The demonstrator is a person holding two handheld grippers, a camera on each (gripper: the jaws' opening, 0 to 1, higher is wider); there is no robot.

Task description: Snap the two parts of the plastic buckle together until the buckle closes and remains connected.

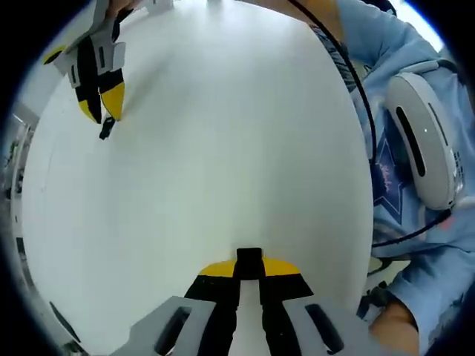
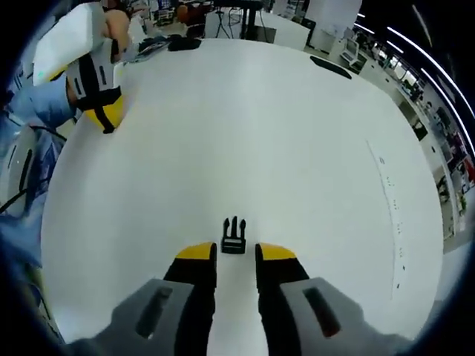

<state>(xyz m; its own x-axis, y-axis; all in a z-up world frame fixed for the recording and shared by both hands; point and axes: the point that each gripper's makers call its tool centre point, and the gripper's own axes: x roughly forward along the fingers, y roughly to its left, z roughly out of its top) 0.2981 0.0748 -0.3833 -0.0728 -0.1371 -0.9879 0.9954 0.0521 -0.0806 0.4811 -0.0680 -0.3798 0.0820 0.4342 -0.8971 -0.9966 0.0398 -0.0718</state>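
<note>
A black pronged buckle part (image 2: pixel 234 236) lies flat on the white table (image 2: pixel 267 133), its prongs pointing away from me. My right gripper (image 2: pixel 236 254) is open, its yellow-tipped fingers just short of that part on either side. From the left gripper view, the right gripper (image 1: pixel 102 111) is at the top left with the pronged part (image 1: pixel 106 130) at its tips. My left gripper (image 1: pixel 249 268) is shut on the other black buckle part (image 1: pixel 249 257), which pokes out between the yellow tips. In the right gripper view, the left gripper (image 2: pixel 104 115) hovers far off at the upper left, the held part (image 2: pixel 109 127) at its tip.
A person in a blue shirt (image 1: pixel 415 222) stands at the table's right edge, with a white device (image 1: pixel 423 141) and black cables (image 1: pixel 356 96) hanging there. Dark items (image 2: pixel 184 43) sit along the far edge. Small printed marks (image 2: pixel 390 193) run down the right of the table.
</note>
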